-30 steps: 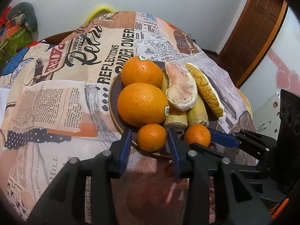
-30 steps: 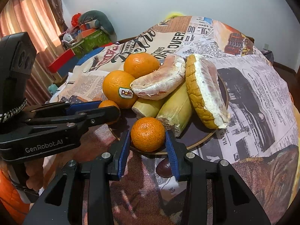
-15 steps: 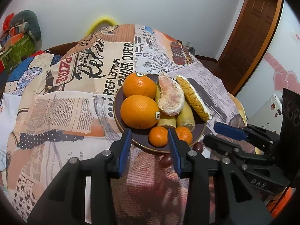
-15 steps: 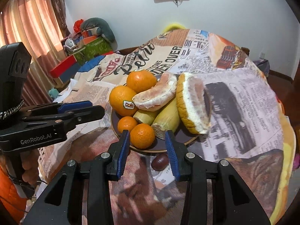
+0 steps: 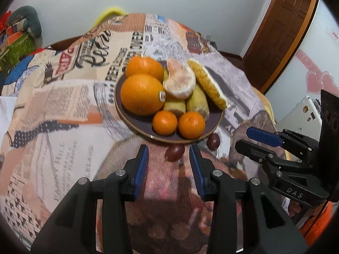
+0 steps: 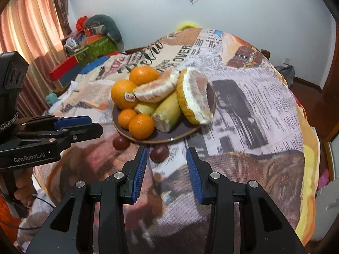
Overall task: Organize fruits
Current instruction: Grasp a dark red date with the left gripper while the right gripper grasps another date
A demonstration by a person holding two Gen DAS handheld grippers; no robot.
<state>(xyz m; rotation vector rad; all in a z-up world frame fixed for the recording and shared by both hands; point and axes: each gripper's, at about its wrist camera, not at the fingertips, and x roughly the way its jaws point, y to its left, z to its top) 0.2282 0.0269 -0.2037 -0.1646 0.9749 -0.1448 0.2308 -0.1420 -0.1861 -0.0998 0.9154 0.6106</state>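
Dark round plate (image 5: 135,124) (image 6: 182,130) on the cloth-covered worktop (image 5: 63,110) (image 6: 254,110), toward its near edge, heaped with fruit. Large stickered orange (image 5: 142,94) (image 6: 123,94) at the plate's left, second orange (image 5: 144,66) (image 6: 144,75) behind it. Peeled pomelo segment (image 5: 180,82) (image 6: 156,89) lying across two pale yellow corn cobs (image 5: 197,103) (image 6: 166,112). Pomelo wedge with rind (image 5: 208,84) (image 6: 193,97) leaning at the plate's right. Two mandarins side by side at the plate's near rim: left mandarin (image 5: 164,122) (image 6: 126,118), right mandarin (image 5: 191,124) (image 6: 141,126), touching or nearly so.

Off the plate, on the cloth just beside its near rim, two dark red grapes: left grape (image 5: 174,152) (image 6: 120,142), right grape (image 5: 213,140) (image 6: 159,152).

Left gripper (image 5: 168,157) (image 6: 93,124) held above the near part of the worktop, blue-padded jaws parted, nothing between the pads. Left grape lined up with the gap in the left wrist view, just past the fingertips, closer to the right-hand pad; contact not seen. Plate rim directly beyond.

Right gripper (image 6: 165,158) (image 5: 245,137) likewise parted and empty. Right grape lying just ahead of its fingertips in the right wrist view, nearer the left-hand pad, not clamped. Mandarins farther out, past the rim.

Grippers side by side, apart, both angled down toward the near rim of the plate. Fingers of a hand (image 6: 24,187) wrapped round the left gripper's handle.
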